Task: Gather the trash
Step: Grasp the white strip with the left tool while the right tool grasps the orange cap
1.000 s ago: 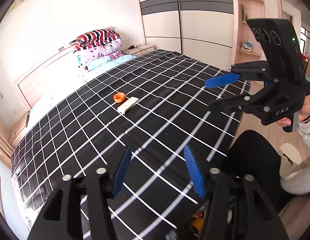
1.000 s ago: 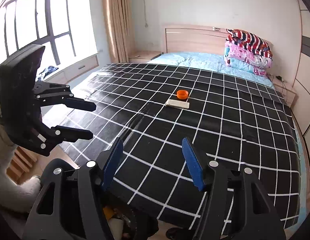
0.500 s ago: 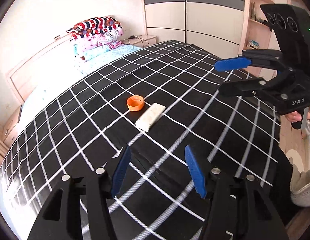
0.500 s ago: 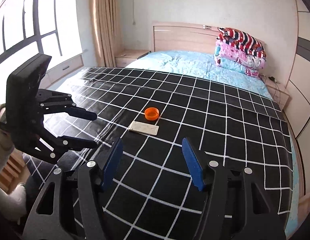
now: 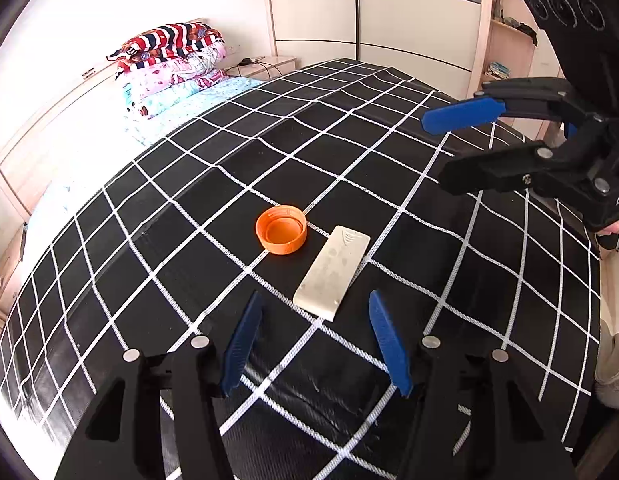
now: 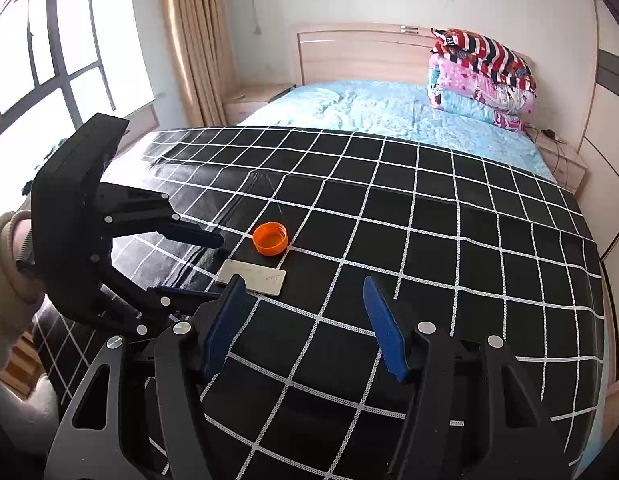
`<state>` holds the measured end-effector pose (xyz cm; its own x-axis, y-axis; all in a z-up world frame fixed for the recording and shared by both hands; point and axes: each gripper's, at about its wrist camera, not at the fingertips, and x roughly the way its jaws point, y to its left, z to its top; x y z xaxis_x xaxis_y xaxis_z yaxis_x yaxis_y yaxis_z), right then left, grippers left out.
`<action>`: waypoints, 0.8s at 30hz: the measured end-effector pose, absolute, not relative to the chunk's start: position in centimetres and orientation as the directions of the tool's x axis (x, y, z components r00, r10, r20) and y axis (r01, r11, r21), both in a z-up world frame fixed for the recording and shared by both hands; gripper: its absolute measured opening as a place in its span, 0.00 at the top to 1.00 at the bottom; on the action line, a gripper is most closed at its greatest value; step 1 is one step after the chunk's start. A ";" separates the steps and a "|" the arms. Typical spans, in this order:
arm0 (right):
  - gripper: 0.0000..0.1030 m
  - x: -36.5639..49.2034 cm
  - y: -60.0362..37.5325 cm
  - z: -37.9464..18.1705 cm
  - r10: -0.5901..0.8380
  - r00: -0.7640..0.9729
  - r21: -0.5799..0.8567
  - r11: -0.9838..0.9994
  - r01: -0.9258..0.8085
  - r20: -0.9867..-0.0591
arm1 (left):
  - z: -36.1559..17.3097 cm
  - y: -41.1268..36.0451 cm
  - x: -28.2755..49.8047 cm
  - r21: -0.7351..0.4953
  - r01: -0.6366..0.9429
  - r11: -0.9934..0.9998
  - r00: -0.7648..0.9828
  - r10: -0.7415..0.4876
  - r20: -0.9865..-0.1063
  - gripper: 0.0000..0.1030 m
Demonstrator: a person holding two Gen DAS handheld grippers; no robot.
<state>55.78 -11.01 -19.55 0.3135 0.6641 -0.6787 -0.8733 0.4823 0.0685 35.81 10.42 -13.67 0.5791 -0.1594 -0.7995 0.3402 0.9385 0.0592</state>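
Orange bottle cap (image 5: 281, 230) lies open side up on the black grid-patterned bedspread (image 5: 409, 184), just beside a flat white block (image 5: 332, 272). Left claw (image 5: 315, 340) is spread and empty, lined up just short of the block; right claw (image 6: 301, 326) is likewise spread, holding nothing. Step: approach. Next, presumably, descend and pinch.

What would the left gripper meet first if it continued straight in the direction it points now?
Most likely the white flat block: it lies just ahead of the open left gripper, almost centred between the jaws. The orange cap sits further on, to the left. Depth is hard to judge here.
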 end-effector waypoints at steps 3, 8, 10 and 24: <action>0.41 56.0 -10.6 -19.8 0.666 0.304 0.077 0.478 -0.875 -0.682 | -13.7 10.4 36.1 0.051 0.331 0.942 0.589 -0.164 -0.792 0.48; 0.41 56.6 -9.8 -20.8 0.663 0.276 0.103 0.473 -0.875 -0.696 | -13.7 9.8 36.0 0.045 0.346 0.937 0.595 -0.182 -0.783 0.69; 0.41 56.7 -9.6 -21.1 0.661 0.269 0.109 0.472 -0.875 -0.700 | -13.6 9.6 36.0 0.052 0.344 0.937 0.593 -0.174 -0.786 0.76; 0.41 57.3 -5.0 -22.2 0.622 0.245 0.057 0.425 -0.904 -0.744 | -12.7 12.4 31.9 0.039 0.251 0.967 0.609 -0.126 -0.783 0.77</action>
